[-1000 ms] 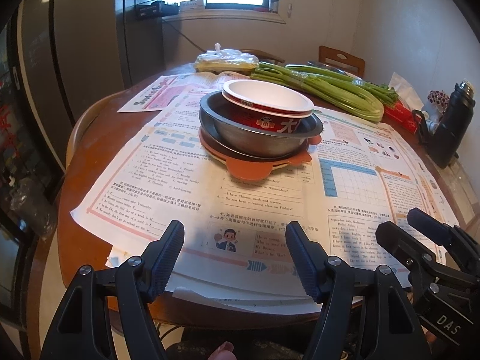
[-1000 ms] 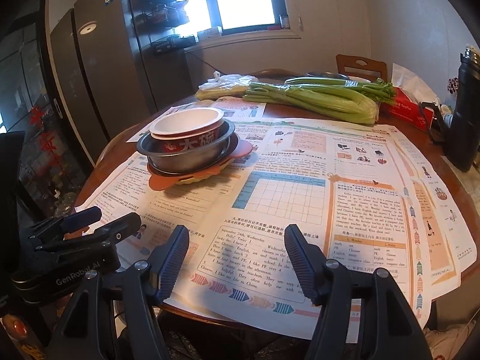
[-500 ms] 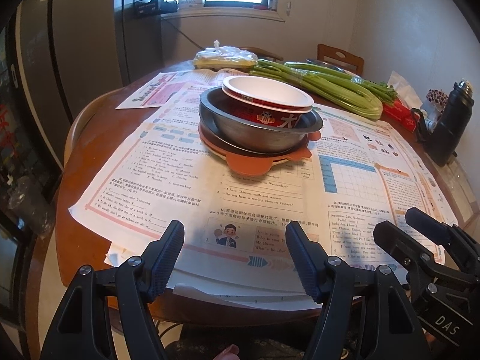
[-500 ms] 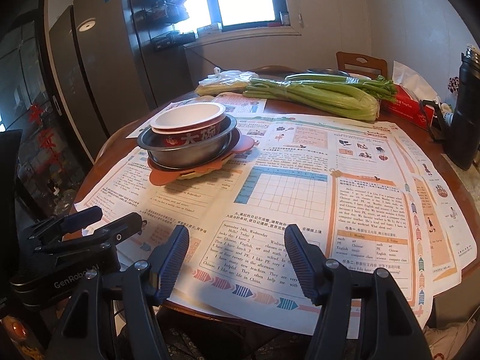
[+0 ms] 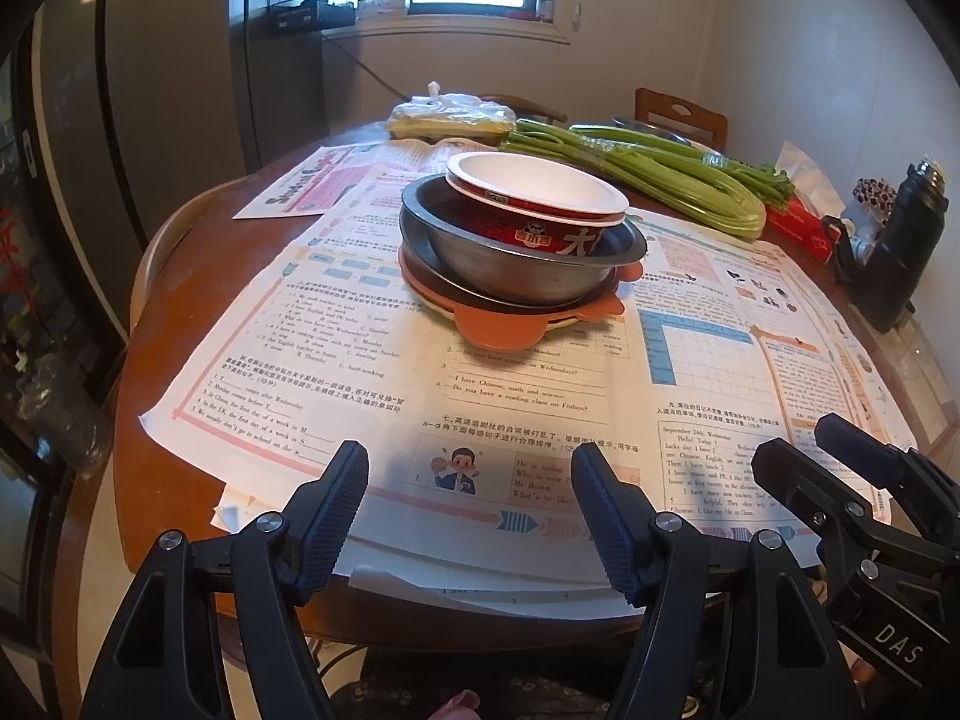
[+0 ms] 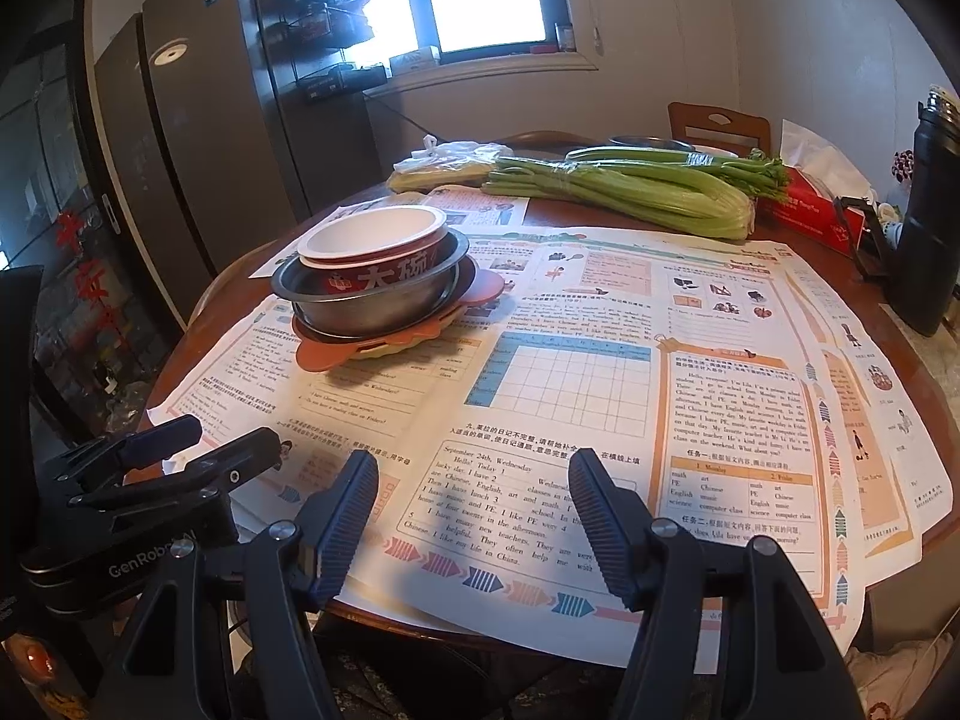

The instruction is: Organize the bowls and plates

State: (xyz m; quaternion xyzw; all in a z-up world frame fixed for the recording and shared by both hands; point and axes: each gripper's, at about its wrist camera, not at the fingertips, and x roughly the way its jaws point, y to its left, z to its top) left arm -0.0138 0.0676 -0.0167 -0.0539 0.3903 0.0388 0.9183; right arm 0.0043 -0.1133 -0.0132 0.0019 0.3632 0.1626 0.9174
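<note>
A stack of dishes stands on the paper-covered round table [image 5: 180,276]: a red-and-white bowl [image 5: 534,189] sits in a steel bowl [image 5: 510,264], which rests on a dark plate and an orange plate [image 5: 498,327]. The stack also shows in the right wrist view, with the red-and-white bowl [image 6: 372,234], steel bowl [image 6: 372,306] and orange plate [image 6: 324,354]. My left gripper [image 5: 468,480] is open and empty at the table's near edge, well short of the stack. My right gripper [image 6: 474,480] is open and empty, to the right of the left one.
Celery bunches [image 5: 654,174] and a plastic bag [image 5: 450,114] lie at the far side. A black flask [image 5: 900,252] and a red tissue box [image 5: 804,222] stand at the right edge. A wooden chair [image 5: 681,117] and a tall fridge [image 6: 180,138] stand beyond the table.
Both grippers drew back slightly from the stack and stayed open. The dishes have not moved.
</note>
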